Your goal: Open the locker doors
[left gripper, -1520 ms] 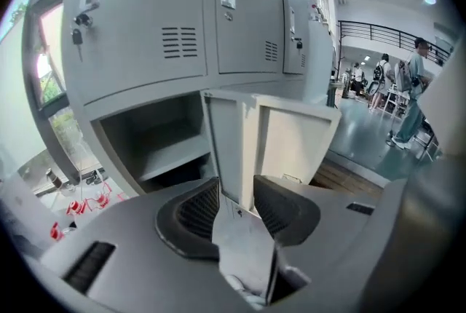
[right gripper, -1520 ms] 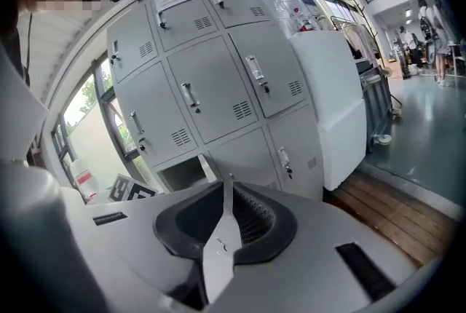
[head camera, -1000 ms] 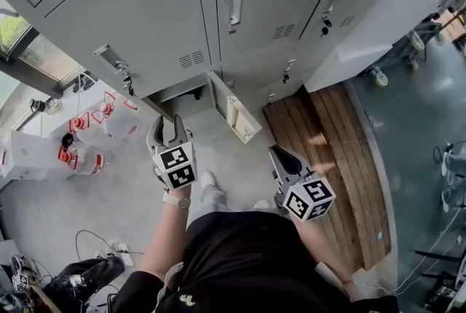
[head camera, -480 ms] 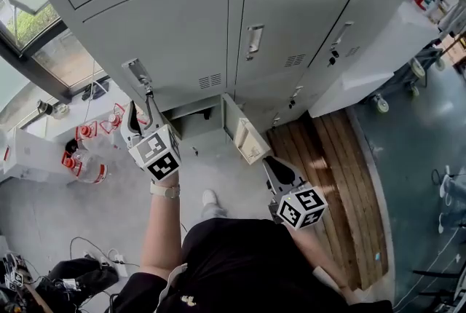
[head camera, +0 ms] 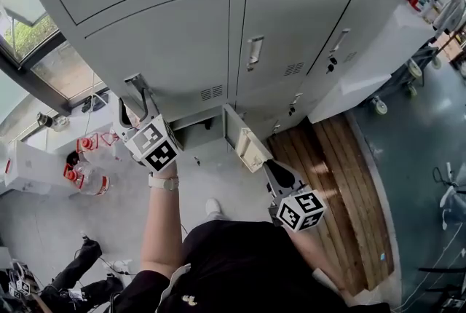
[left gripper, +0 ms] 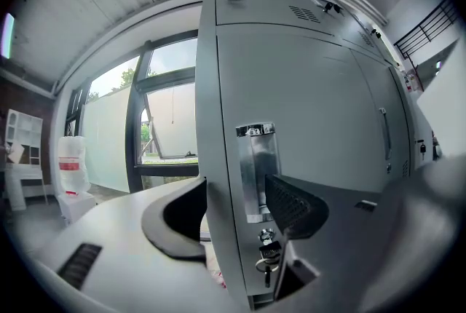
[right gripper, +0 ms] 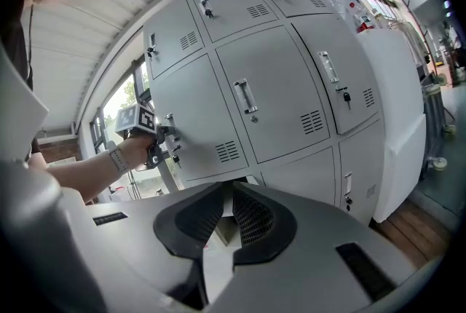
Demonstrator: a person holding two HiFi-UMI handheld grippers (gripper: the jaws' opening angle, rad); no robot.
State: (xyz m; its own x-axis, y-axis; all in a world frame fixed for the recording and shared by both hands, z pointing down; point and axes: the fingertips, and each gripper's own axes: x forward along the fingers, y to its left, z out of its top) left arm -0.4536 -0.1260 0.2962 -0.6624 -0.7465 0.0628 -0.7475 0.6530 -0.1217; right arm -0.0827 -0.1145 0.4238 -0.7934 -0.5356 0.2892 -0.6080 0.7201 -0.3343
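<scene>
Grey lockers [head camera: 291,35] fill the top of the head view. The bottom-left locker's door [head camera: 244,140] hangs open. Above it, the middle-left door [head camera: 167,42] is closed, with a chrome pull handle [head camera: 137,86] and a key [left gripper: 268,258] below it. My left gripper [head camera: 135,99] is raised to that handle; its jaws are opening and straddle the handle [left gripper: 256,169] and the door's edge, pads not pressing. My right gripper [head camera: 273,169] hangs lower, apart from the lockers, jaws [right gripper: 230,211] drawn together on nothing.
Clear jugs with red caps [head camera: 81,159] stand on the floor at the left, below a window [head camera: 36,49]. A wooden platform [head camera: 331,173] lies to the right of the open door, a white cabinet [head camera: 371,60] beyond it. Cables [head camera: 109,264] trail bottom left.
My left gripper has risen from beside the open bottom locker to the middle-left door's handle, and its jaws have widened. The right gripper has barely moved.
</scene>
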